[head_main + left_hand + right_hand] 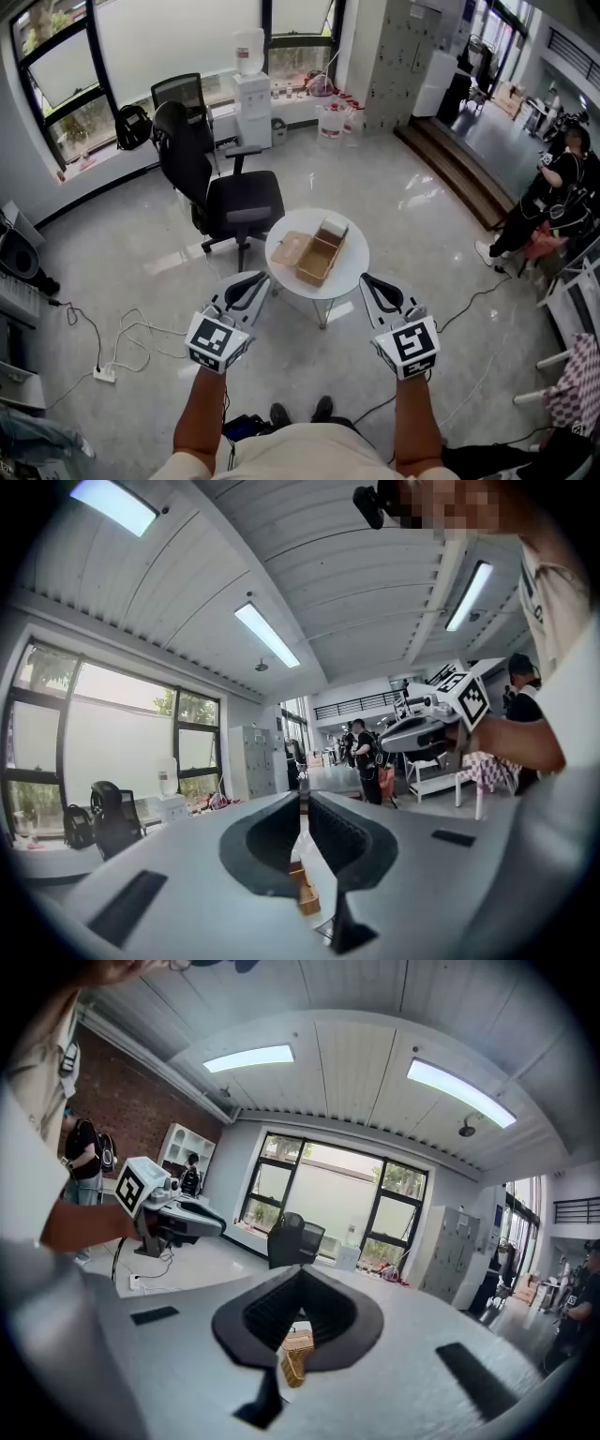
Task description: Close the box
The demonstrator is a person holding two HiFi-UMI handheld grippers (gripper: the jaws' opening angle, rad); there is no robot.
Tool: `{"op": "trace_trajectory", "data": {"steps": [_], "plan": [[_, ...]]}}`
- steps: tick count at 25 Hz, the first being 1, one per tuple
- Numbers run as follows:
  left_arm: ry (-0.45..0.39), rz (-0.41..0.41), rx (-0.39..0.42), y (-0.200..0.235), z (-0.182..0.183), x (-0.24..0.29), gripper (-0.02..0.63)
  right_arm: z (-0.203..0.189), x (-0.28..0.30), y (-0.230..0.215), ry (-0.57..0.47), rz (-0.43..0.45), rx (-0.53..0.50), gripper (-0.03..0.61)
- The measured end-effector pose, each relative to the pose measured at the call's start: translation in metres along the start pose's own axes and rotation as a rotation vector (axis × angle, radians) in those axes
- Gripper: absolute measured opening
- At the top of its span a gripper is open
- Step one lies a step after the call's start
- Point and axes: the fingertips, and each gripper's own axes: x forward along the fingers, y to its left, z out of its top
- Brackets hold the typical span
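An open brown cardboard box (314,255) with its flaps spread lies on a small round white table (349,273) in front of me. Both grippers hover short of the table's near edge, apart from the box. My left gripper (255,277) is at the lower left and my right gripper (368,279) at the lower right; each is shut with nothing between its jaws. In the left gripper view the jaws (303,796) meet, and the box (302,892) shows below them. In the right gripper view the jaws (301,1271) also meet, with the box (296,1354) showing beneath.
A black office chair (220,192) stands just behind the table on the left. Cables (122,337) and a power strip (105,375) lie on the floor at the left. A water dispenser (251,94) stands by the window. A person (553,202) stands far right near steps (459,169).
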Motion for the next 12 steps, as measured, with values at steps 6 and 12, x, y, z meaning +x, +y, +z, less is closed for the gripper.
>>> {"op": "trace_trajectory", "data": {"steps": [6,12], "plan": [[-0.003,-0.006,0.003,0.010,-0.002,-0.004,0.029,0.003,0.009,0.006,0.001,-0.010,0.004,-0.008],[0.025,-0.003,-0.018,0.016,-0.015,0.018,0.029,-0.010,0.029,-0.014,-0.014,-0.012,0.047,-0.008]]}}
